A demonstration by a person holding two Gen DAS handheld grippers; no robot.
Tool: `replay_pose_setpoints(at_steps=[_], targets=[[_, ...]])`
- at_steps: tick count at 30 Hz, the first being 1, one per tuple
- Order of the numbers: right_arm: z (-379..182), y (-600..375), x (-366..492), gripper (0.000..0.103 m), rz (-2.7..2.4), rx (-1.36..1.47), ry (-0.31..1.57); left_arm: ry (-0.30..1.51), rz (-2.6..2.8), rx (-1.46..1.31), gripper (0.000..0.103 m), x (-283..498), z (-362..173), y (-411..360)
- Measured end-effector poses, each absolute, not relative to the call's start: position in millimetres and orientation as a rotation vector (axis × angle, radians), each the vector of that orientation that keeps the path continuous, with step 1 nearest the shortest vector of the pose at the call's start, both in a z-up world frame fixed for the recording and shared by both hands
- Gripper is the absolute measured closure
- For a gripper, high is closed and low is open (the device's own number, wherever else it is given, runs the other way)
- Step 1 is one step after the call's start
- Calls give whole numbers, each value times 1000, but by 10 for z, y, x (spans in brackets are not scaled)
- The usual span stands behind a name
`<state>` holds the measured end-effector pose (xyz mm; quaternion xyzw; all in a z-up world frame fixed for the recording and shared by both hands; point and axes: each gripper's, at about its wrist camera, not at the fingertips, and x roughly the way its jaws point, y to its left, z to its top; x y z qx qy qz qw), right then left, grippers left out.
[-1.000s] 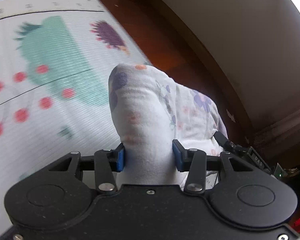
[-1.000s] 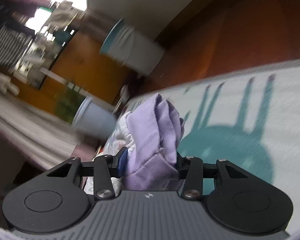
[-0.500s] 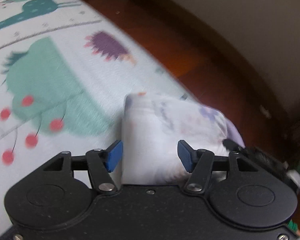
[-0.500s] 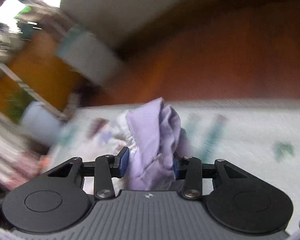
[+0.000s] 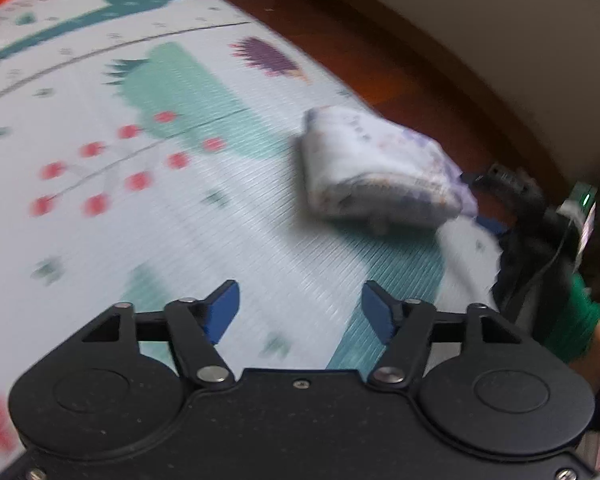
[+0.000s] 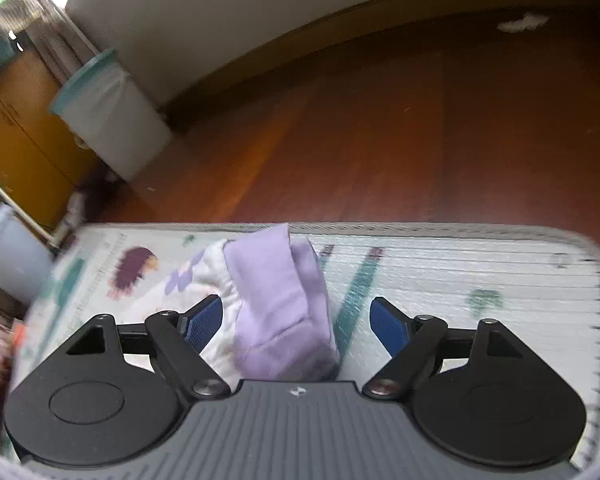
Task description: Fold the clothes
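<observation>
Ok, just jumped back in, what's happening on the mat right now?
A person with a gripper in each hand is folding clothes on the animal-print play mat. The folded bundle, white floral cloth with a lilac part, lies on the mat near its edge. The left gripper is clear of it, jaws opening with nothing between them. The right gripper is opening too; the bundle's lilac end sits between its fingers, which no longer press on it.

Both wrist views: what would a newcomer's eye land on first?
The folded garment, white floral with a lilac side, lies on the animal-print play mat near its edge by the wooden floor. The left gripper is clear of it; the right gripper straddles it, jaws opening.
</observation>
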<state>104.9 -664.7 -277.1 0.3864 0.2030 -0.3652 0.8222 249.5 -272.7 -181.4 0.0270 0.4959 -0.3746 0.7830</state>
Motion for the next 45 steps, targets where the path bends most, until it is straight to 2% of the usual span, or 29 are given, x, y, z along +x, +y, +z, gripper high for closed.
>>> replay_pose_setpoints(at_steps=[2,4,8,9,11,12,17,21,23,27,35,39,45], targets=[[-2536,-6454,1163,18,-722,778,451,1072,-767,75,27,2379,-1620,-2450],[-2239,-6226,1329,9,-609,734,464,1058,-708,86,24,2232,-1365,-2133],[-1285,-5615,1732,1,-332,554,485,1019,-589,95,18,1923,-818,-1545],[-1014,-5454,1786,0,-292,506,473,995,-565,110,17,1839,-670,-1427],[-468,-5128,1880,0,-209,411,448,931,-501,156,4,1646,-333,-1201],[-184,-4953,1877,0,-157,368,432,901,-469,170,1,1555,-171,-1096],[1026,-4146,1738,0,-3,119,349,795,-380,83,0,1082,655,-582],[1535,-3704,1640,0,3,130,407,694,-293,35,0,641,1139,-239],[1666,-3425,1482,0,13,123,426,650,-238,15,0,459,1245,-57],[1549,-2820,970,0,42,145,508,662,-142,-21,0,278,1232,237],[752,-1881,342,0,160,80,767,761,-58,-142,0,27,780,609],[566,-1623,190,0,198,86,845,804,2,-107,0,-8,633,608],[542,-1546,124,0,189,77,850,817,35,-11,0,-55,508,511]])
